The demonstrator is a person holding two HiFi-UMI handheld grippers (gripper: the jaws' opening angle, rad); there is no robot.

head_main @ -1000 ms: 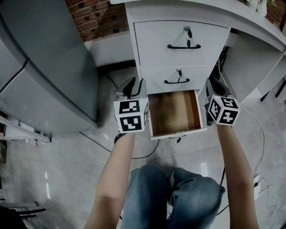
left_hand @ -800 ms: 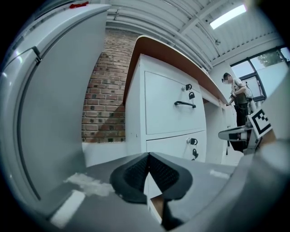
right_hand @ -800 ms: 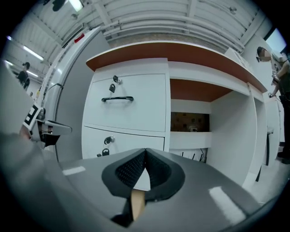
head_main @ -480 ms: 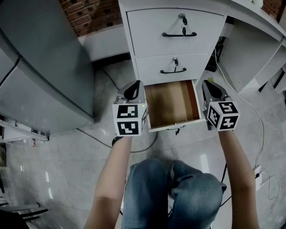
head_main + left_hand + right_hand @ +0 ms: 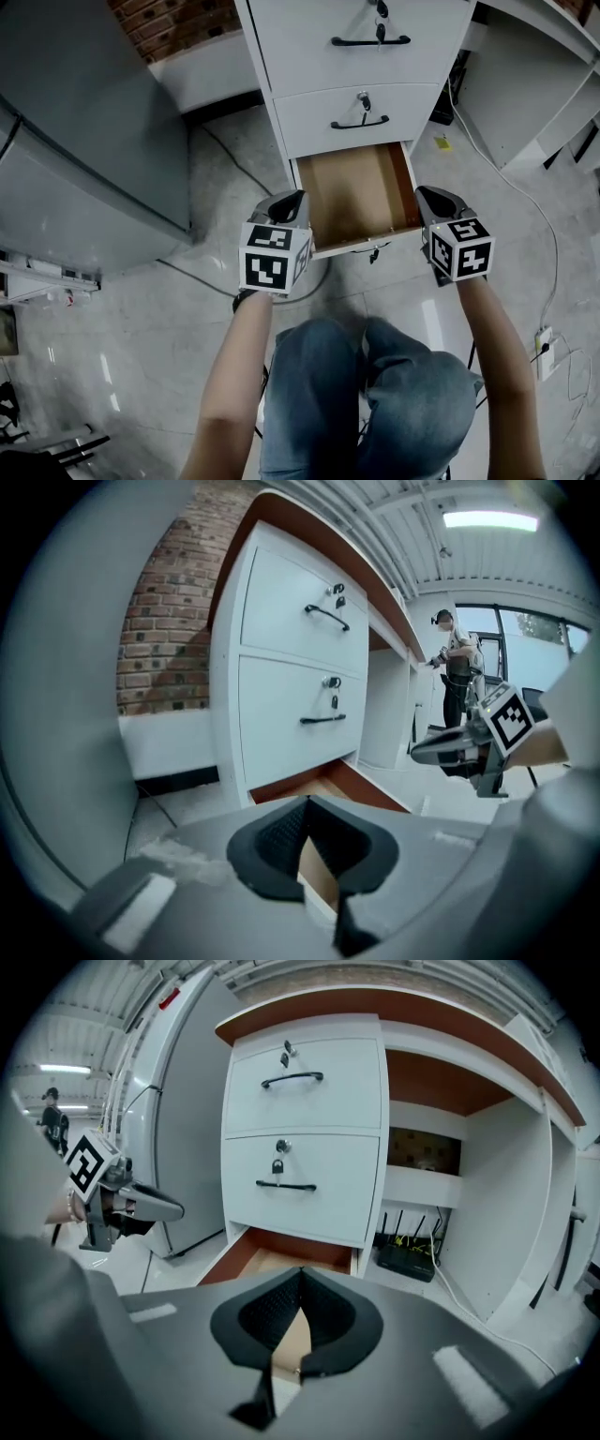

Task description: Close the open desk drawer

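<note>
The white desk's bottom drawer (image 5: 356, 187) stands pulled out, its bare wooden inside showing; it also appears low in the left gripper view (image 5: 375, 794) and the right gripper view (image 5: 291, 1249). My left gripper (image 5: 289, 201) hangs just off the drawer's front left corner, shut and empty. My right gripper (image 5: 427, 195) sits off the front right corner, likewise shut with nothing in it. Neither touches the drawer's front panel (image 5: 370, 242) as far as I can see. Each gripper's pads meet at the tip, left gripper (image 5: 307, 803) and right gripper (image 5: 300, 1274).
Two closed drawers with black handles and keys (image 5: 359, 122) sit above the open one. A grey cabinet (image 5: 84, 141) stands at the left. Cables and a power strip (image 5: 544, 342) lie on the floor at the right. A router (image 5: 408, 1260) sits under the desk. My knees (image 5: 366, 394) are below.
Both grippers have sunk and drawn back along the drawer's sides to its front corners. The left jaws, apart a second ago, are now together.
</note>
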